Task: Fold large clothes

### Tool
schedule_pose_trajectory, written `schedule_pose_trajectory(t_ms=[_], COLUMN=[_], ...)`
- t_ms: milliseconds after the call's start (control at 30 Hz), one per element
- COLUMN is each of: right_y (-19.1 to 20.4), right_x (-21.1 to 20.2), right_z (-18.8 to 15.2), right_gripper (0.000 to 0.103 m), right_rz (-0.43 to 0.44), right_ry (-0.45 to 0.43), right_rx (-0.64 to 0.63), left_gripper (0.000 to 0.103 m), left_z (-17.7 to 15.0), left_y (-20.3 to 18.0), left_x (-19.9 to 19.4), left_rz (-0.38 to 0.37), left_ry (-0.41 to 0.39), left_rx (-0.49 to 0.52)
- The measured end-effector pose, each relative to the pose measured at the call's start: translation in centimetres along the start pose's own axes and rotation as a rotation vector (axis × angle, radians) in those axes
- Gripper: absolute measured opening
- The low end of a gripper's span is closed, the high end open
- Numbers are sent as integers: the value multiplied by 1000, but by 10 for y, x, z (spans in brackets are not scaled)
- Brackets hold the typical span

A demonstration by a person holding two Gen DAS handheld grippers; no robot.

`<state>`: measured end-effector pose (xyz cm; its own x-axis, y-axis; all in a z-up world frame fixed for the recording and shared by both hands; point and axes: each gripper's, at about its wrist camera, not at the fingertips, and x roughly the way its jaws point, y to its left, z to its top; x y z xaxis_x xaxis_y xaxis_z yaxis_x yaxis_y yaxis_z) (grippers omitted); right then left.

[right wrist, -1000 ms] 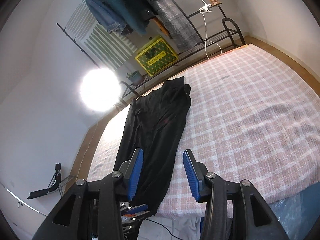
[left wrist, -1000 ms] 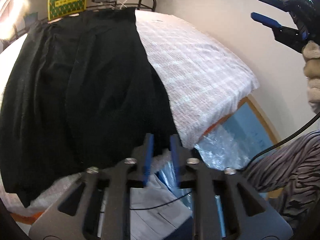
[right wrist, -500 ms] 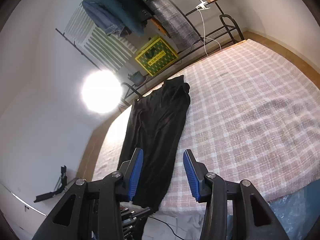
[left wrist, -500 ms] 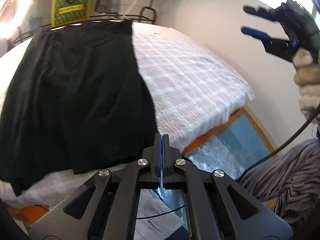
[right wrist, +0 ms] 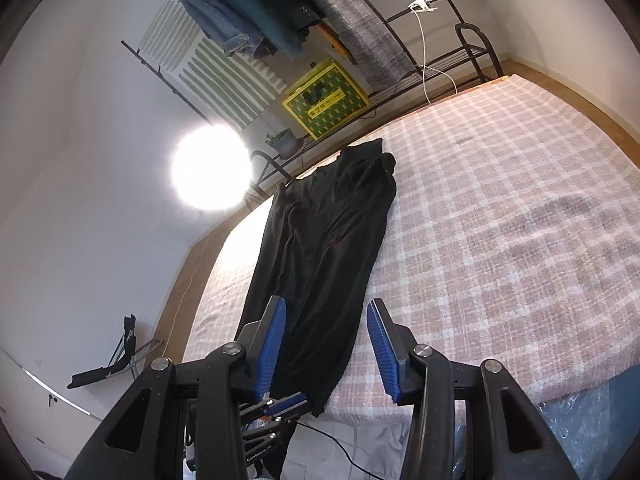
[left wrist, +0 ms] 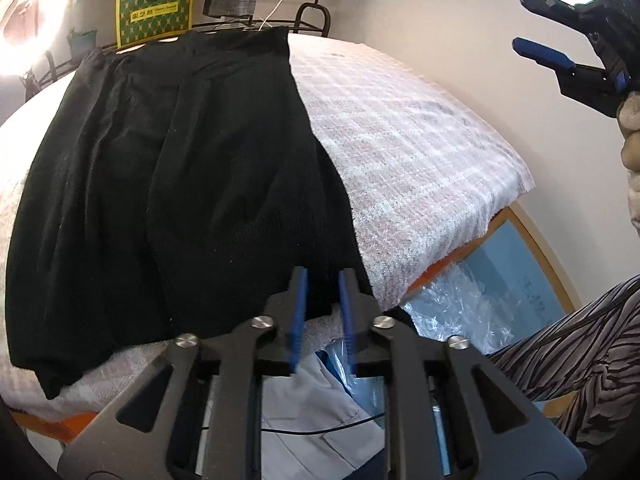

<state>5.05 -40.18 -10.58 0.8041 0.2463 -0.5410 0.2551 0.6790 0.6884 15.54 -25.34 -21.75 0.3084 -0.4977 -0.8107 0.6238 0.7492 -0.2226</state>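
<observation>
Left claw is parting its jaws at the near hem of the black garment; half a second ago the blue pads were pressed flat together with nothing visible between them, and a second ago they stood apart much as they do now; so this reads as a close-and-reopen at the cloth's edge, not a completed grasp. A tongue of dark fabric now sits in the gap between the pads, but they do not appear to press on it; the jaws are spread and empty of any grip. Right claw is unchanged over the same second; its jaws stand well apart, holding nothing, raised above the bed and looking down along the garment.

The garment lies lengthwise on the checked bed cover, already narrowed into a long strip, its near end hanging slightly over the bed's edge.

My reading: the first pinch missed the hem, and the left claw is resetting for another bite; the fold that brings the near end towards the far end has not begun.
</observation>
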Motion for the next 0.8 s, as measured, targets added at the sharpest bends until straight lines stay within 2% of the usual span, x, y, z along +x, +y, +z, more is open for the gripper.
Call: schedule_pose_trajectory(t_ms=[67,267,333,400,500,667,800], right_y=[-1,-2,-2,-1,-2,-1,-1], right_x=[0,-1,-1,-1,-1,-2,-2], right_z=[0,0,0,-1,-2,-1,-2], right_gripper=[45,45,45,45,45,46,46], right_rz=[3,11,10,10,8,8,7], right_ry=[3,0,0,0,-1,3,2], right_rx=[1,6,6,8,8,8,8], left_gripper=[28,28,24,13,6,4,4], left_z=[-1,-2,-3,-3,-1,3,6], left_y=[-3,-9,-10,-11,-11,-7,-12], left_x=[0,2,3,4,4,-11,-16], left_rz=[5,40,51,62,45,-15,-34], left_ry=[-7,-20,-19,-21,-20,-64,-92], left_rx=[11,60,74,91,95,23,22])
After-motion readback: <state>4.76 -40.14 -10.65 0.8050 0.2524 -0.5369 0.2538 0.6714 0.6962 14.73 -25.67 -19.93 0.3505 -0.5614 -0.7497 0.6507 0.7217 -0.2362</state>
